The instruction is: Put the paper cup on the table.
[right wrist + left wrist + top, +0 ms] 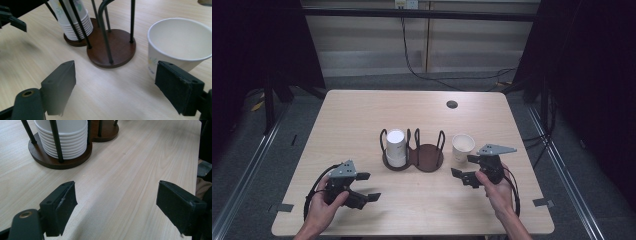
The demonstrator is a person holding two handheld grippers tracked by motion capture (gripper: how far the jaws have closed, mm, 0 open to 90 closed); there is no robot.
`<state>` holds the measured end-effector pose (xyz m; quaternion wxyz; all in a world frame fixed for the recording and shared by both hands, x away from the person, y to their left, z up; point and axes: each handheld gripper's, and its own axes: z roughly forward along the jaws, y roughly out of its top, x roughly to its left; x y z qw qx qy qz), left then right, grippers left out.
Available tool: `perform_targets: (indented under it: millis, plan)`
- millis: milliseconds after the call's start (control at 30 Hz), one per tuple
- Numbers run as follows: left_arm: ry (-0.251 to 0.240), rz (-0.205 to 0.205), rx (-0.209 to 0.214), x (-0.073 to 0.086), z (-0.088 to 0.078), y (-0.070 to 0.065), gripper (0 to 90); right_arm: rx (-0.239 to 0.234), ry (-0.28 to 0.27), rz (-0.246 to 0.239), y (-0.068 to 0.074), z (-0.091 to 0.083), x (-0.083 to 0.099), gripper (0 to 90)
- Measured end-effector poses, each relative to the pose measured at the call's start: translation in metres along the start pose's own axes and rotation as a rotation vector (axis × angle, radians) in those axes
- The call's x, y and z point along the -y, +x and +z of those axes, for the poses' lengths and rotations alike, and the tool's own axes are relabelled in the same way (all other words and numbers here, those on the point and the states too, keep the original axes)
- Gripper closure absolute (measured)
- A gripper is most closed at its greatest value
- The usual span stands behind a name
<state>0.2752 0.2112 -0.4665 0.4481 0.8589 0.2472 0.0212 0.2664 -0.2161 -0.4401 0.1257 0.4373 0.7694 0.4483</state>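
Writing: no brand or wording readable anywhere; the single paper cup carries a small yellow-green print near its base, too small to make out, and the stacked cups show a similar leafy print up the side
Single cup: upright on the table, mouth up, standing just off the holder's 3 o'clock side in the high view
Right gripper: jaws spread wide with nothing between them; no pad is on the cup
Cup versus right gripper: in the high view the cup sits at about 12 o'clock from the jaws, very near, its base just beyond the upper jaw; in the right gripper view it rises at 1 o'clock, just behind the right-hand jaw, which overlaps its lower wall in the picture, though I cannot tell if it touches
Left gripper: jaws wide apart too, bare tabletop between them, held low near the table's front edge
Cup versus left gripper: well apart, off at roughly 2 o'clock across the table in the high view
Cup holder: dark brown double stand with black wire posts, mid-table; its right bay is open wood
Stack: white cups nested in the left bay, at 11 o'clock in the left gripper view
Table hole: dark round port at 12 o'clock from the single cup, well beyond it
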Motion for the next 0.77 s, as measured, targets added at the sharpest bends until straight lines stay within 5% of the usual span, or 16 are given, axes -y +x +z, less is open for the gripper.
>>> perform_targets:
  millis: [533, 633, 767]
  plan:
    - [-0.036, -0.036, -0.015, 0.006, 0.005, -0.010, 16.3, -0.081, -0.039, -0.036, 0.040, 0.019, 0.026, 16.4]
    - [-0.034, -0.001, -0.011, 0.005, 0.005, -0.013, 16.3, -0.079, -0.031, -0.044, 0.042, 0.023, 0.030, 16.5]
    - [-0.037, -0.002, -0.013, 0.005, 0.008, -0.013, 16.2, -0.094, -0.027, -0.019, 0.038, 0.028, 0.034, 16.2]
